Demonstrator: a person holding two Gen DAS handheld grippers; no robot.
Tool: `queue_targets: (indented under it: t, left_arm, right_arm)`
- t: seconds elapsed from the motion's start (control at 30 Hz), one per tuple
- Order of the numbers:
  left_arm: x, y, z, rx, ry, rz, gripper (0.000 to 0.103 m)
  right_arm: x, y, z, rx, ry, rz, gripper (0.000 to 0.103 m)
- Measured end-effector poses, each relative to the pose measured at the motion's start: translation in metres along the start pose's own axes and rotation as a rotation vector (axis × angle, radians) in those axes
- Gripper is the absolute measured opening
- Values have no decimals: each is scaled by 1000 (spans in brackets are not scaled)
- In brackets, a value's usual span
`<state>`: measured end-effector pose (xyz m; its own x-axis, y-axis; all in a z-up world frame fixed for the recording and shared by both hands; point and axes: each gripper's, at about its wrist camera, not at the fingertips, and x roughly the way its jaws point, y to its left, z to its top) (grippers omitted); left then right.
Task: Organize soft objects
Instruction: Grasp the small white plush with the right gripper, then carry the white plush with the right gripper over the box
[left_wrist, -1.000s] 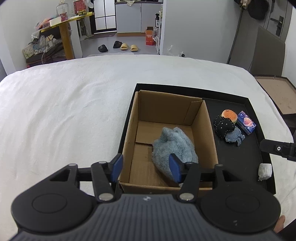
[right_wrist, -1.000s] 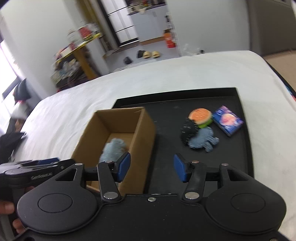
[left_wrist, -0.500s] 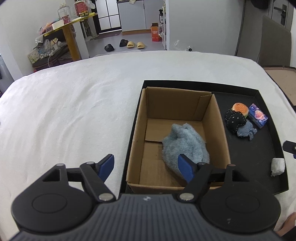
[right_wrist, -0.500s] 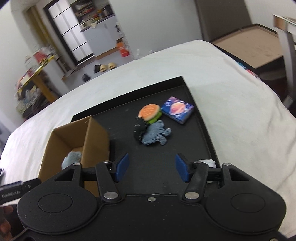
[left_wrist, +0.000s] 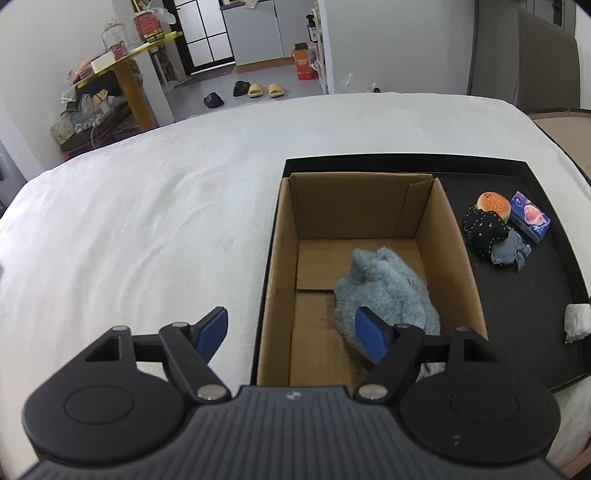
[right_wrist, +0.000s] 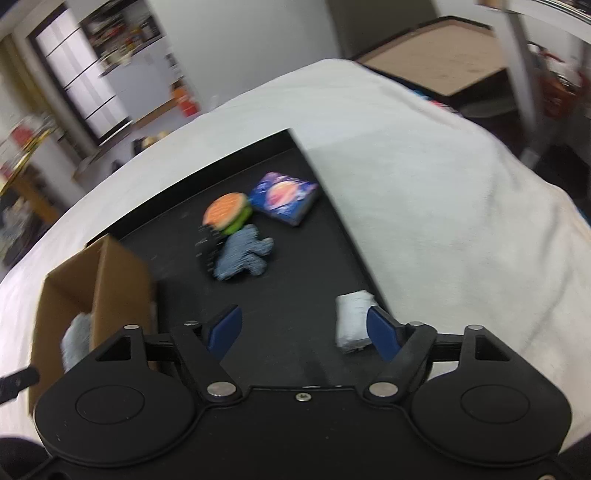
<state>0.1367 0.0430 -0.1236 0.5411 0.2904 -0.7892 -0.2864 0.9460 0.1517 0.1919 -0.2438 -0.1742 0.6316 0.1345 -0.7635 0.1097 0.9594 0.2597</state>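
A fluffy blue-grey cloth (left_wrist: 388, 291) lies inside the open cardboard box (left_wrist: 454, 236), which stands on the black tray (left_wrist: 528, 302). My left gripper (left_wrist: 291, 330) hovers open over the box's near left wall, empty. On the tray lie a burger toy (right_wrist: 227, 212), a dark dotted soft piece (right_wrist: 207, 245), a small blue-grey cloth (right_wrist: 242, 254), a purple packet (right_wrist: 284, 194) and a white wad (right_wrist: 352, 319). My right gripper (right_wrist: 304, 330) is low over the tray, its jaws opening; the white wad sits just inside its right finger, unpressed.
The tray rests on a white bed cover (left_wrist: 147, 221). Beyond the bed are a yellow table (left_wrist: 129, 59) with clutter, slippers on the floor and a wooden board (right_wrist: 436, 51) at the right. The left gripper's tip (right_wrist: 14, 380) shows at the right view's left edge.
My left gripper has opened wider and stayed over the box. My right gripper has swung right and down from the box to the tray's near right corner, opening as it came over the white wad.
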Motion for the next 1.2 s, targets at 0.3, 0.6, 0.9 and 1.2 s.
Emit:
queue_targets:
  t: [0.3, 0.6, 0.9, 1.2]
  left_arm:
    - [-1, -9, -1, 36, 6, 23, 74]
    - [4, -26, 5, 69, 15, 60, 74]
    - [8, -32, 8, 77, 38, 95, 74]
    - [8, -23, 5, 41, 43, 89, 74]
  right_arm:
    - [14, 0, -18, 44, -12, -80, 74]
    - [34, -11, -16, 90, 28, -97, 63]
    - [60, -22, -14, 126, 81, -77, 47]
    - [42, -21, -11, 113, 0, -38, 30]
